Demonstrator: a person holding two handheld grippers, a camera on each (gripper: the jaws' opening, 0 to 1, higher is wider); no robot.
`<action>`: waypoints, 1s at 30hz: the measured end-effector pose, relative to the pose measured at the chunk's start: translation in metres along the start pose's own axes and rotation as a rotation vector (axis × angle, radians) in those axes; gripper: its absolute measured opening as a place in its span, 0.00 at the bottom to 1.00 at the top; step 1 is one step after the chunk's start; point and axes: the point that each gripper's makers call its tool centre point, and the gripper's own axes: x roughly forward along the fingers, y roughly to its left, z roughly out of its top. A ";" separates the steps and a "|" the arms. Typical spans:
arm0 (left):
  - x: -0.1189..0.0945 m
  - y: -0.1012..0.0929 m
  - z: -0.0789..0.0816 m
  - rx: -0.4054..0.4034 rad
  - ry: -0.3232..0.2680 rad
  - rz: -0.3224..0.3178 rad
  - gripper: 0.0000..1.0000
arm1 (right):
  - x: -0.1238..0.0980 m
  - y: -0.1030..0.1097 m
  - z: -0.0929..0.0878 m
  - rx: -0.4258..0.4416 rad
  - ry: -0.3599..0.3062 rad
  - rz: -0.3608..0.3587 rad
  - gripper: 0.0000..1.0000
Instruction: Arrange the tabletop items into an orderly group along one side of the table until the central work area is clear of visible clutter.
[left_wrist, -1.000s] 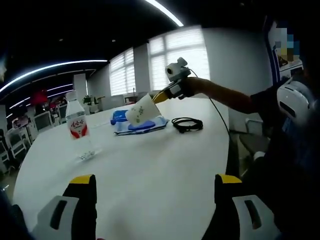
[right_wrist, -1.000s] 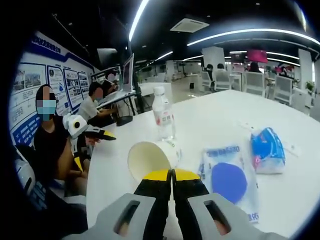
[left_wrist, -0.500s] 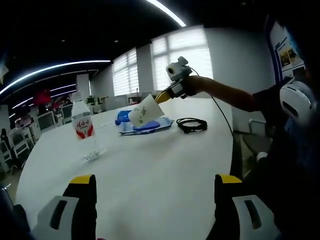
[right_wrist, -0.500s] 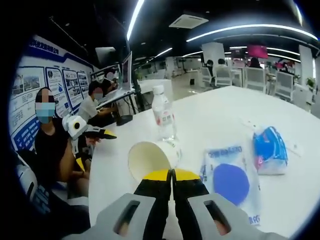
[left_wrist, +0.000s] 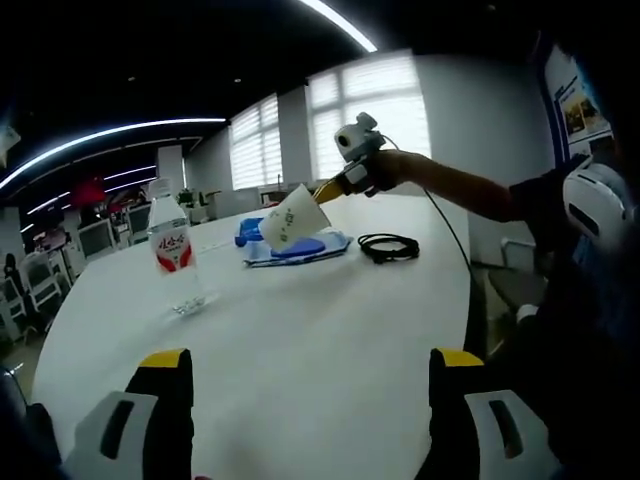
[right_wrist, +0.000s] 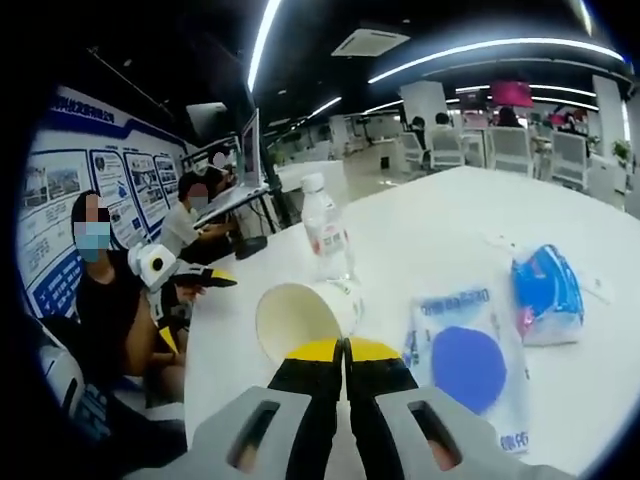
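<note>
My right gripper (right_wrist: 345, 352) is shut on the rim of a white paper cup (right_wrist: 300, 315), held tilted above the white table (right_wrist: 450, 230). In the left gripper view that cup (left_wrist: 292, 216) hangs over the blue-and-white wipes pack (left_wrist: 300, 247), with the right gripper (left_wrist: 322, 190) pinching it. My left gripper (left_wrist: 312, 362) stands open low over the near table (left_wrist: 300, 320), holding nothing. A clear water bottle with a red label (left_wrist: 174, 255) stands upright at the left. The same bottle (right_wrist: 325, 238) rises behind the cup. A blue tissue pack (right_wrist: 545, 293) lies right of the wipes pack (right_wrist: 465, 355).
A coiled black cable (left_wrist: 388, 247) lies right of the wipes pack. The table edge runs close to the person on the right (left_wrist: 590, 300). Seated people (right_wrist: 190, 215) and office chairs (right_wrist: 500, 150) are beyond the table. Windows (left_wrist: 370, 110) are at the back.
The right gripper has carried the cup slightly up and to the right in the left gripper view. Both cameras have shifted a little; the items on the table stay put.
</note>
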 end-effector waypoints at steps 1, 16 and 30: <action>0.000 -0.001 0.000 -0.001 -0.001 -0.002 0.98 | 0.000 0.000 -0.001 0.002 0.004 0.002 0.00; -0.003 -0.001 0.000 0.000 -0.009 0.004 0.98 | 0.008 -0.008 0.011 -0.006 0.060 0.003 0.00; -0.006 0.002 -0.004 0.003 -0.003 0.021 0.98 | 0.016 -0.001 0.008 -0.003 0.111 0.012 0.00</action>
